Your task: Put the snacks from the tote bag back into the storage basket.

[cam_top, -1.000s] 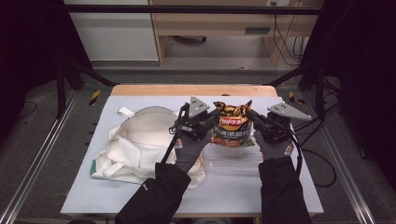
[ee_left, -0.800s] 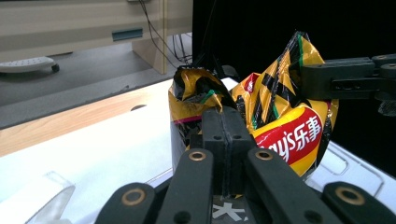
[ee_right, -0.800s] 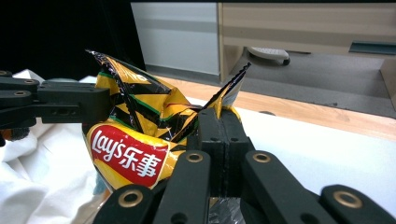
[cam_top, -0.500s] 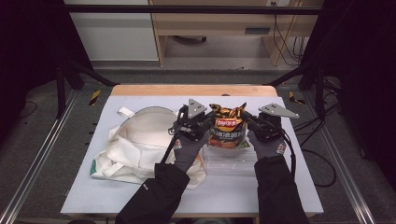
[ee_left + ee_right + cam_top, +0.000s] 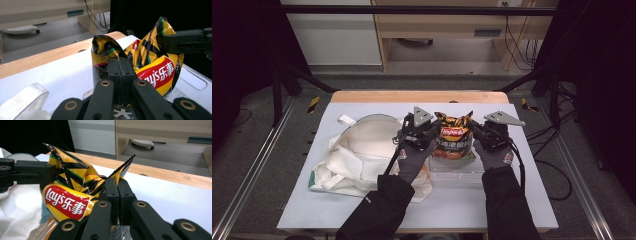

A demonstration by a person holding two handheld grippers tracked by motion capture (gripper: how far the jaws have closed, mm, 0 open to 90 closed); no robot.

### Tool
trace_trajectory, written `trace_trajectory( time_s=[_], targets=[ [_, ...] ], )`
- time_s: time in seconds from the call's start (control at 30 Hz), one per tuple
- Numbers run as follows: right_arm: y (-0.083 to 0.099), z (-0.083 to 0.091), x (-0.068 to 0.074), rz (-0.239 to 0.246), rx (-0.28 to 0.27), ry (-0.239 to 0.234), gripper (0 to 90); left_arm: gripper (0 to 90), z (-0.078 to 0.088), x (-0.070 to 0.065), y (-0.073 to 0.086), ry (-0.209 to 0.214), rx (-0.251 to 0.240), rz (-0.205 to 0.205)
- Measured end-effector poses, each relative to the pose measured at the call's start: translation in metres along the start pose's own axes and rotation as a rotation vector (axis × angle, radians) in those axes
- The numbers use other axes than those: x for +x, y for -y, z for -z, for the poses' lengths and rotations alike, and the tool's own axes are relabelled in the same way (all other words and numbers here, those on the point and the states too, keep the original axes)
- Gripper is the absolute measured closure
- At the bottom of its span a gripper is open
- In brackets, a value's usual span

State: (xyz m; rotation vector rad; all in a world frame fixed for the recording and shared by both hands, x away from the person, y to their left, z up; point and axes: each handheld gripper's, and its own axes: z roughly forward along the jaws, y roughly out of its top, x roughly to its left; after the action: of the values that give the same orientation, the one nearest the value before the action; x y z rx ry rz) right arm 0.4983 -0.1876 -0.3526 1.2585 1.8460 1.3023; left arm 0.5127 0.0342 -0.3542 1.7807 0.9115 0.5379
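Yellow and black foil makes up the Lay's chip bag (image 5: pixel 453 138), which stands upright near the middle of the tabletop (image 5: pixel 522 200), a little toward the far edge, with its red logo facing the person. Its lower part sits in a clear plastic tray (image 5: pixel 457 172) that lies flat on the white cover of the table.

The left gripper (image 5: pixel 428 134) has its 2 jaws pressed together on the bag's upper left edge; in the left gripper view the black pads (image 5: pixel 121 72) meet with crumpled foil pinched between them. The right gripper (image 5: pixel 476 131) holds the upper right corner of the bag in the same way, and in the right gripper view its jaws are closed on the foil with no gap to see, while the torn top of the bag rises to a point above them. Each gripper is held by a gloved hand (image 5: pixel 414 160), and dark sleeves come in from the near edge.

Just beside the left hand, toward the left edge of the tabletop, lies a white cloth tote bag (image 5: pixel 357 157), rumpled, with 1 strap (image 5: pixel 346 120) looping toward the far edge. A strip of bare wood (image 5: pixel 362 96) shows along the far edge.
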Motion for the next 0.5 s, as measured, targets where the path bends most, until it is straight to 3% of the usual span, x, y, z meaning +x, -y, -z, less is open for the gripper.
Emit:
trace_trajectory(
  time_s=[0.5],
  targets=[
    [0.002,-0.007,0.001,0.019,-0.01,0.045,75.8,83.0,-0.0021,0.0024,0.0001,-0.007,-0.01,-0.011]
  ],
)
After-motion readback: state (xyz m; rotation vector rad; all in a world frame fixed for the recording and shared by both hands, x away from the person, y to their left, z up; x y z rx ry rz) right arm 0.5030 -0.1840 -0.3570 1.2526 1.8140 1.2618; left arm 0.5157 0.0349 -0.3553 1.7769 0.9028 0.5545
